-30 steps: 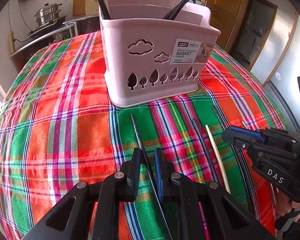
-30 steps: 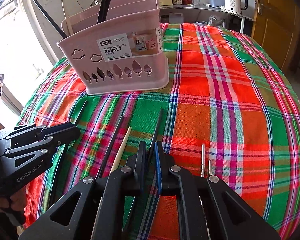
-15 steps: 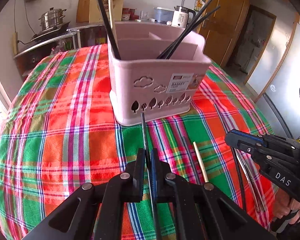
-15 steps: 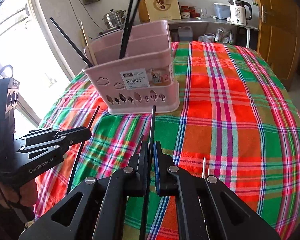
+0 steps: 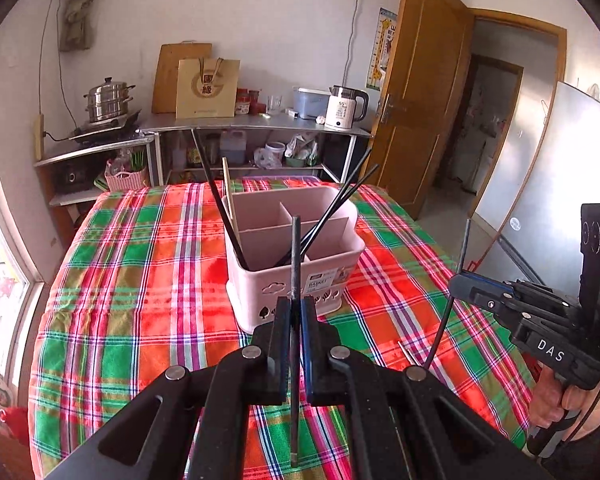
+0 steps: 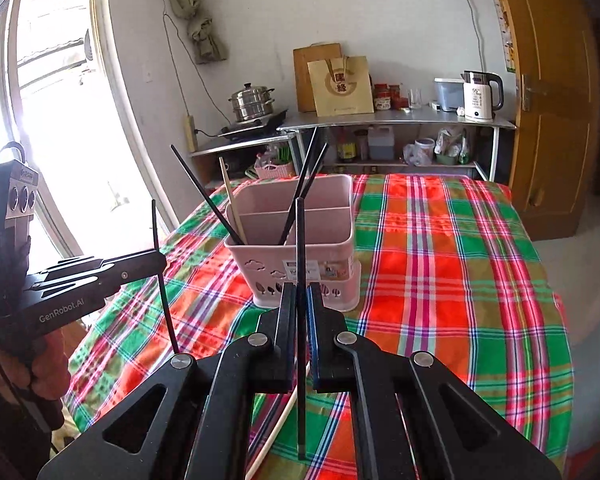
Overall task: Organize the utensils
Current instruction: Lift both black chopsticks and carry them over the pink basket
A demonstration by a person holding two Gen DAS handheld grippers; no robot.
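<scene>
A pink divided basket stands mid-table on the plaid cloth, holding several black chopsticks and one pale wooden one. My left gripper is shut on a black chopstick, held upright above the cloth in front of the basket. My right gripper is shut on another black chopstick, also upright and lifted. Each gripper appears in the other's view: the right gripper with its chopstick, the left gripper with its chopstick. A pale chopstick lies on the cloth below my right gripper.
The table is covered by a red, green and orange plaid cloth. Thin utensils lie on the cloth at the near right. Behind the table stands a metal shelf with a steamer pot, kettle and jars. A wooden door is open at right.
Both grippers closed on black chopsticks that lay on the cloth and lifted them well above the table. Both views tilted up, so the basket now appears farther and lower.
</scene>
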